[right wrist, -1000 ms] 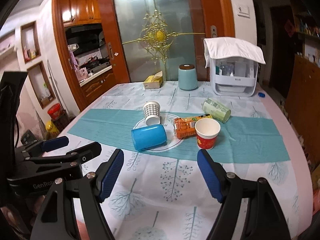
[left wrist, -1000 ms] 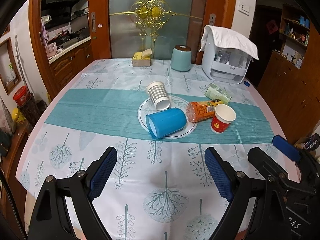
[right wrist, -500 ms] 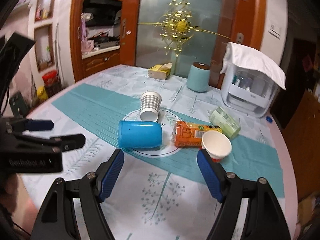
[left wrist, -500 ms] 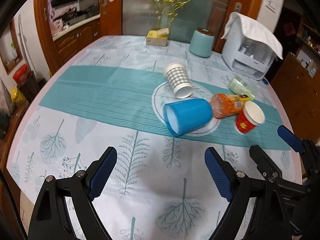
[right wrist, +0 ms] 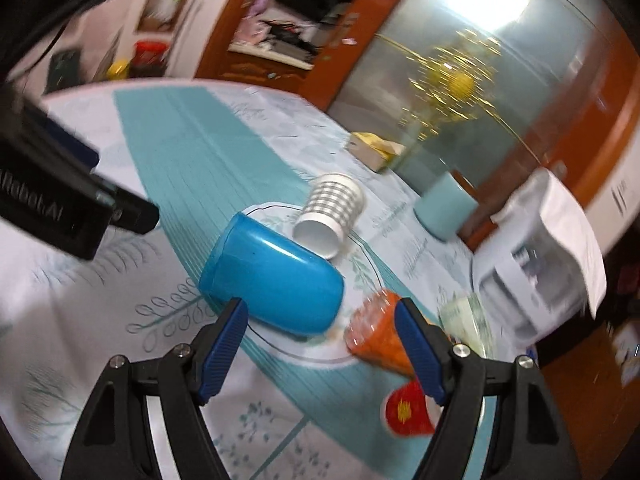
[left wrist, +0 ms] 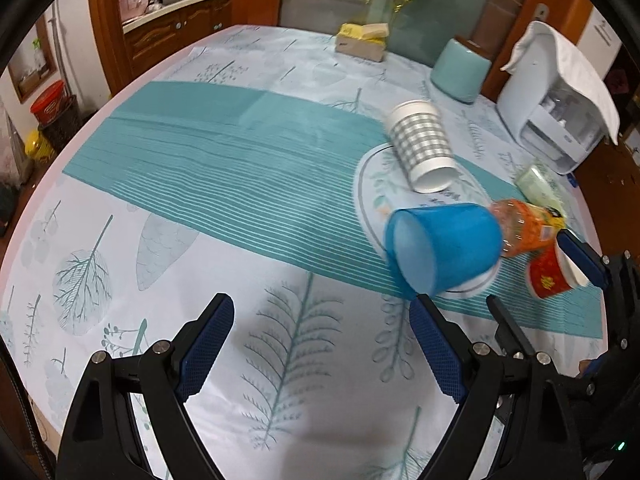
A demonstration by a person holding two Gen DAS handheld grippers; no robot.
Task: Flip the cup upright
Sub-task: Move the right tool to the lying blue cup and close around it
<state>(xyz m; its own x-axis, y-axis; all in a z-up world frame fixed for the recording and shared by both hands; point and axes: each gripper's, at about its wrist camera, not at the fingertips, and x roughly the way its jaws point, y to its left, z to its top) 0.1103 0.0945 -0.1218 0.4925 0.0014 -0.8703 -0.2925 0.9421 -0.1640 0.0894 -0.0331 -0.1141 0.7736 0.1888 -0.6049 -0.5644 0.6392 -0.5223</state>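
The right tool (right wrist: 320, 318) has its fingers spread apart and empty, tilted over the surface (right wrist: 80, 340). The blue cup (right wrist: 276, 276) lies on its side just ahead of it, the closed base between the blue pads (right wrist: 224, 340), the mouth off to the tool's left. Beyond the cup lies a striped paper cup (right wrist: 332, 208); an orange packet (right wrist: 380, 336) sits behind the right pad. The left tool (left wrist: 320, 344) is likewise spread wide and empty, with the blue cup (left wrist: 444, 248) just past its right finger.
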